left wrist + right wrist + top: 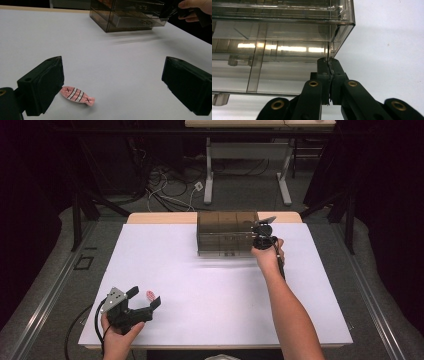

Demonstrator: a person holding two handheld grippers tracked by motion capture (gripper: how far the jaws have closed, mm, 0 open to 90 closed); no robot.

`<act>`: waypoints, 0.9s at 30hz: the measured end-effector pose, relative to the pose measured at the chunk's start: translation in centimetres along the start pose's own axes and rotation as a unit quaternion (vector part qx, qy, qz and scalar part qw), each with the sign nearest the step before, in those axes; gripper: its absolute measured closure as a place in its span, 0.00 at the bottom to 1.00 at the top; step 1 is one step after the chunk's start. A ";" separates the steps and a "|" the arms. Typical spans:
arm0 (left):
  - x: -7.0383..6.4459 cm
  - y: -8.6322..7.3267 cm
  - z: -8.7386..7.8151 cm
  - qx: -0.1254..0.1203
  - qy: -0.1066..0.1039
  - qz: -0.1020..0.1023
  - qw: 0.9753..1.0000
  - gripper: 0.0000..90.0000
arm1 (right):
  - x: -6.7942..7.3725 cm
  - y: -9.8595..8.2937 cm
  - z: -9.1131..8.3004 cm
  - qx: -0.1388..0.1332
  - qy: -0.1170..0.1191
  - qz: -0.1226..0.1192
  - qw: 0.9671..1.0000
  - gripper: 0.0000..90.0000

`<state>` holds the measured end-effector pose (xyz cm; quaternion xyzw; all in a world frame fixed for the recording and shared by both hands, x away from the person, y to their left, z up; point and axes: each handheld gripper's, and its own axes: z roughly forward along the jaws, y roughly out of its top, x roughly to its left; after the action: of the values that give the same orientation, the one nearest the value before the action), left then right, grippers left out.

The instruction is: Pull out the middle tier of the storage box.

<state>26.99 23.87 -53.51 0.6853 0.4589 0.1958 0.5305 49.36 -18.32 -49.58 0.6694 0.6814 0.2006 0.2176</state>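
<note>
Pink fish-shaped clip (77, 95) lies flat on white table (210, 295), near front-left, between wide-open left gripper (145, 298) jaws, just beside one jaw, not held. Right gripper (328, 65) jaws closed at front edge of smoky clear drawer box (227, 232) at table's far side; contents unclear.

Bare white table (215, 290) between grippers, drawer box (227, 233) blocking far edge

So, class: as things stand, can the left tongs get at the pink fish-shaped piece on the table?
Probably yes. The left tongs stand open, and the pink fish lies on bare table just by one jaw, with nothing between them. The drawer box sits far off.
</note>
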 end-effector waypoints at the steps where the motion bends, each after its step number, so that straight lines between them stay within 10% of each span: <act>1: 0.0 0.0 0.0 0.000 0.000 0.000 1.000 0.05 | 0.0 0.0 0.0 -0.001 -0.001 0.000 1.000 0.99; 27: -0.1 0.0 0.1 0.001 0.000 0.001 1.000 0.05 | -0.4 -0.7 -0.5 0.001 0.013 0.002 1.000 0.99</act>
<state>27.02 23.73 -53.53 0.6862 0.4587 0.1958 0.5295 48.53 -18.73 -49.57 0.6682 0.6833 0.2085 0.2078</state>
